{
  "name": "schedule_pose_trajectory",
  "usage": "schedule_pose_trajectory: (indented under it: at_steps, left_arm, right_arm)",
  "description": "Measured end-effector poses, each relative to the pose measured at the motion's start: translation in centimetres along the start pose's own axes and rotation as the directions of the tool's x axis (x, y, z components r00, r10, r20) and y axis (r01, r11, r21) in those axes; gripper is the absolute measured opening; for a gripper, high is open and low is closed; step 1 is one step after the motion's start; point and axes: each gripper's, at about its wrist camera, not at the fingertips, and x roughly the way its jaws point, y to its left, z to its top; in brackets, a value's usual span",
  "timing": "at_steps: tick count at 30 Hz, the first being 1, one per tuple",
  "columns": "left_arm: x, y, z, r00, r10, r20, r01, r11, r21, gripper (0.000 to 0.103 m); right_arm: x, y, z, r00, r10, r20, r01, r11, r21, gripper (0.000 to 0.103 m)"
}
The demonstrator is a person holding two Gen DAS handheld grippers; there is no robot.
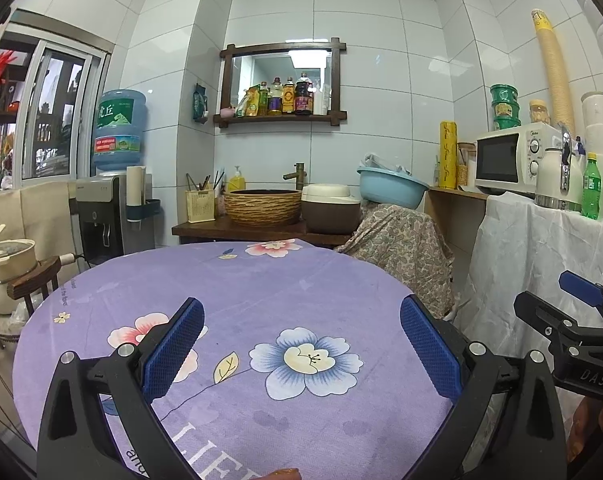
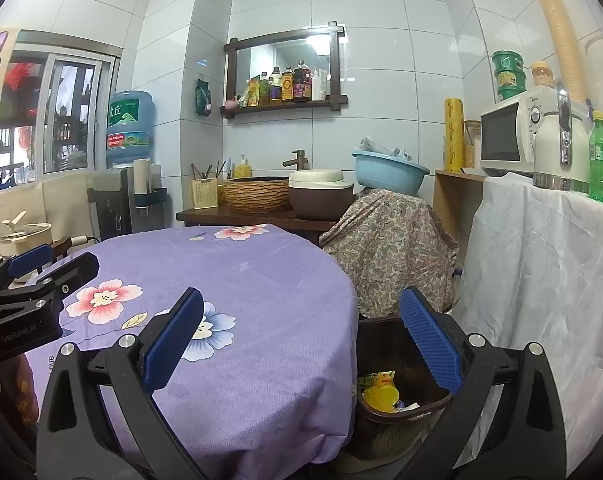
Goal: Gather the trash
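A round table with a purple flowered cloth fills the left wrist view and shows in the right wrist view. My left gripper is open and empty above the cloth. My right gripper is open and empty over the table's right edge. A dark brown trash bin stands on the floor beside the table, below the right gripper. It holds a yellow wrapper and other scraps. The right gripper shows at the right edge of the left wrist view, the left gripper at the left edge of the right wrist view.
A cloth-covered object with a blue basin on it stands behind the bin. A white-draped counter with a microwave is on the right. A water dispenser, a pot and a basket sink stand behind.
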Motion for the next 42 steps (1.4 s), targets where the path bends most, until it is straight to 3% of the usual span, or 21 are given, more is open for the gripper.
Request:
schedule_pose_trajectory:
  at_steps: [42]
  left_arm:
    - [0.43, -0.31, -0.52, 1.000, -0.014, -0.021, 0.014, 1.000, 0.002, 0.097]
  right_arm:
    - [0.38, -0.28, -0.30, 1.000, 0.001, -0.018, -0.001, 1.000, 0.012, 0.097]
